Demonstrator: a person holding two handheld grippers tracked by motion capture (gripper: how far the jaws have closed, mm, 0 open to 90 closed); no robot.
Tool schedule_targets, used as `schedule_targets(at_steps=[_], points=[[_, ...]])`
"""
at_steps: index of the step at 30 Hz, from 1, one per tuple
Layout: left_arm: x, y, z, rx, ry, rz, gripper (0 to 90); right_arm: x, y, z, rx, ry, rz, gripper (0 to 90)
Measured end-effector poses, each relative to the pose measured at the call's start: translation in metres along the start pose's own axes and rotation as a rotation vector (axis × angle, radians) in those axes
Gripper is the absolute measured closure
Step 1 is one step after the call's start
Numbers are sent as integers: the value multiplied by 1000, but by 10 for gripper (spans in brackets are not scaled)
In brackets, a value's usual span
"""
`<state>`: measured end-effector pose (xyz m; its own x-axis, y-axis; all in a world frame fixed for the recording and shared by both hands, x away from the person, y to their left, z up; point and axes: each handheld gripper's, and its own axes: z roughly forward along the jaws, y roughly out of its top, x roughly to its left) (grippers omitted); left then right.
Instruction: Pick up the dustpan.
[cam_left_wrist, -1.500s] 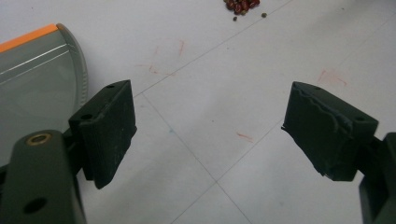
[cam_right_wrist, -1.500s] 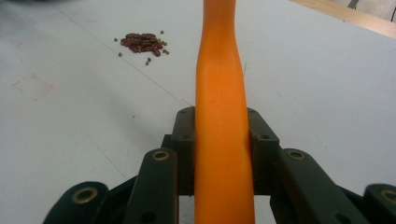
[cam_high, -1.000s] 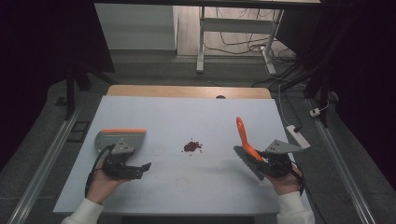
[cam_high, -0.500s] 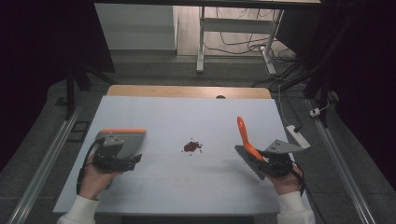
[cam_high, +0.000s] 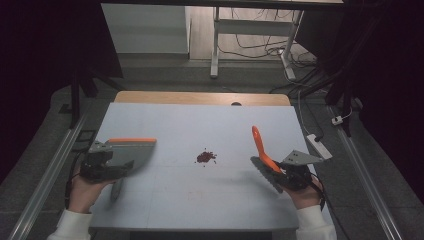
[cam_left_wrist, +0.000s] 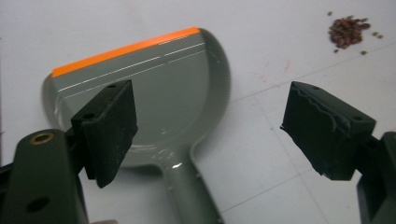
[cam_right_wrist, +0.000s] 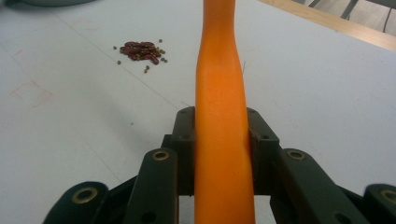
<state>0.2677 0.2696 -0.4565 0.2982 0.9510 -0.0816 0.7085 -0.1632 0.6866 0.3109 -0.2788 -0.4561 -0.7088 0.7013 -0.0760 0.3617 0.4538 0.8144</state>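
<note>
Dustpan (cam_left_wrist: 154, 93) seemingly below open left gripper (cam_left_wrist: 210, 126), right gripper (cam_right_wrist: 223, 140) clamping brush handle (cam_right_wrist: 222, 116).

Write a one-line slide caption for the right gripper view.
Right tool shut on an orange brush handle, small bean pile ahead on the table.

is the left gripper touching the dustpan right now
Apart. In the left gripper view the left gripper has its jaws spread wide, and the grey dustpan lies on the table beyond them with bare table showing around its handle; neither pad meets it.
</note>
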Motion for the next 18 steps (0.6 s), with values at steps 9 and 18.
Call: schedule_targets(at_steps=[9,18], points=[[18,-12,-1,41,27,-77,191,-1,-1,-1,-1,-7,13,694],[18,-32,8,105,17,-120,168,1,-1,0,6,-5,8,694]])
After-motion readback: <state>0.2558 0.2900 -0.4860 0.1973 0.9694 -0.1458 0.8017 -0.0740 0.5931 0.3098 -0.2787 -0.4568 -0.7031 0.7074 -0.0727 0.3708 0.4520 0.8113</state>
